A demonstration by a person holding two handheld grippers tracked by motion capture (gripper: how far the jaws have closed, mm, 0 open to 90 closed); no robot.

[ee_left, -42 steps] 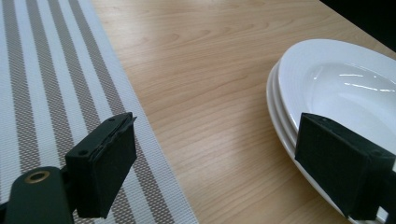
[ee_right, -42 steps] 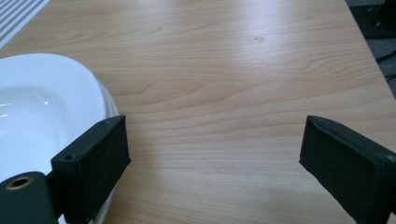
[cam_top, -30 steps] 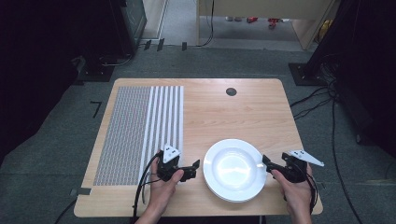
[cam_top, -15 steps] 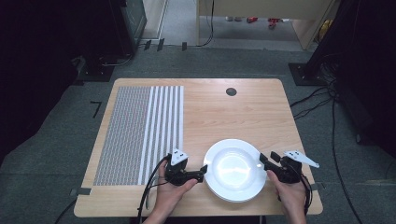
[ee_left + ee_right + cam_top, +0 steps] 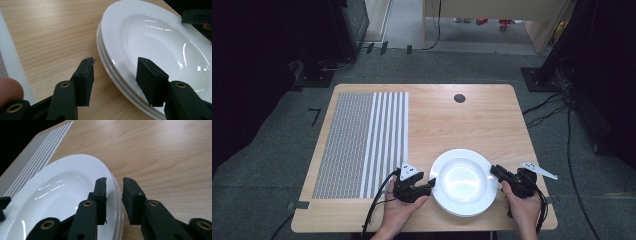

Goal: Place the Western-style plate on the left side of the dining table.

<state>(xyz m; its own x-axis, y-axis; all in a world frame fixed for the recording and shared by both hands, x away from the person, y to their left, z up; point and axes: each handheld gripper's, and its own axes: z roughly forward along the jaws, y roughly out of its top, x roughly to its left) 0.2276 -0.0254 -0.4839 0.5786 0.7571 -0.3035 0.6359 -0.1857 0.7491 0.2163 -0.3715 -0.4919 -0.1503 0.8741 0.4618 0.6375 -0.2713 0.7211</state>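
1. The plates [image 5: 463, 181], a stack of white ones, sit near the desk's [image 5: 472, 120] front edge, right of centre, beside the striped mat [image 5: 362, 142].
2. The left gripper [image 5: 116, 75] straddles the stack's left rim; its jaws have just been closing, still spread, pads clear of the rim.
3. The right gripper [image 5: 114, 195] straddles the right rim; its jaws have just been closing to a narrow gap, though contact with the rim can't be confirmed.
4. Glazed ceramic is likely stiff, heavy, slippery and chip-prone.
5. Best taken by opposite rims and lifted level so the plates don't slide apart.
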